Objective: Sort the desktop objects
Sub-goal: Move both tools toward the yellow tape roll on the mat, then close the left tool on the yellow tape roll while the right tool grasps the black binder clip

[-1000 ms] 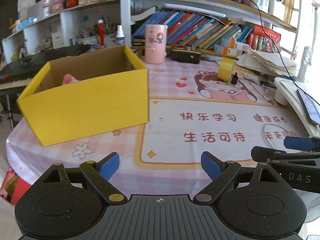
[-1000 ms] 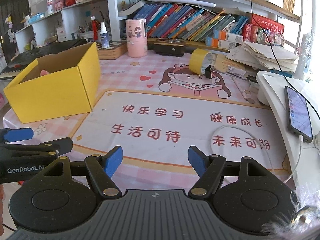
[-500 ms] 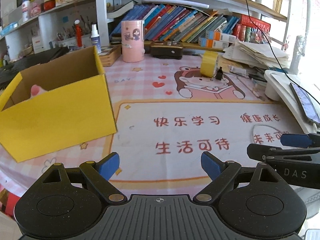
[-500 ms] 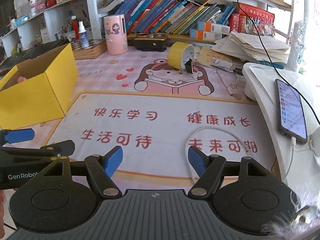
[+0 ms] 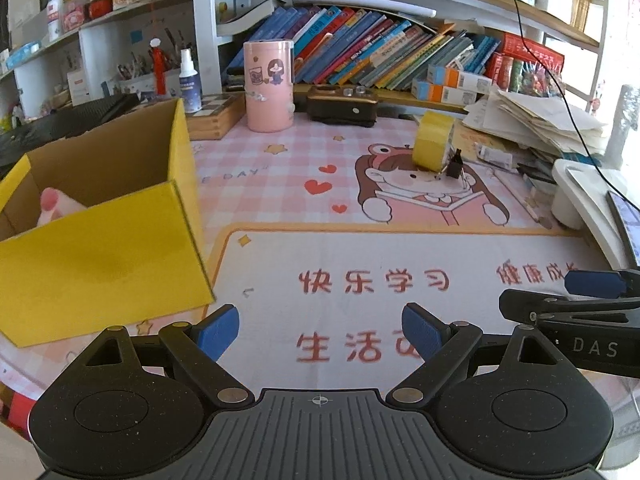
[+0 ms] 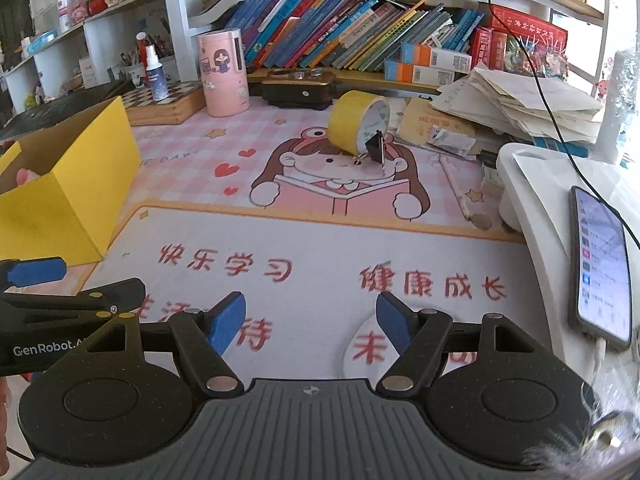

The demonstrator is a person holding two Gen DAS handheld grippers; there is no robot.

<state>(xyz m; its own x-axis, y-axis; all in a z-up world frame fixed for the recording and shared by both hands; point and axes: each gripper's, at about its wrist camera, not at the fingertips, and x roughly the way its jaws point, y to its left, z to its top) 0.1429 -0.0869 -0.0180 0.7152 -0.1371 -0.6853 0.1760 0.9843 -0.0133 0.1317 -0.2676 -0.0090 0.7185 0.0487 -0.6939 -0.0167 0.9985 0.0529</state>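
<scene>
Landmark: yellow cardboard box [image 5: 104, 248], open-topped, standing on the bench [image 5: 360, 256]. A pink object [image 5: 54, 206] lies inside it. To the right of the box and well apart from it, a yellow tape roll [image 6: 358, 122] rests on its side, with a black binder clip [image 6: 378, 148] touching its front. Left gripper [image 5: 320, 330] hovers just right of the box, fingers released and empty. Right gripper [image 6: 312, 320] hovers farther right, fingers also released, grasping nothing.

Yellow tape roll [image 6: 357, 121] touching black binder clip [image 6: 377, 146] (desk mat [image 6: 320, 240])
</scene>
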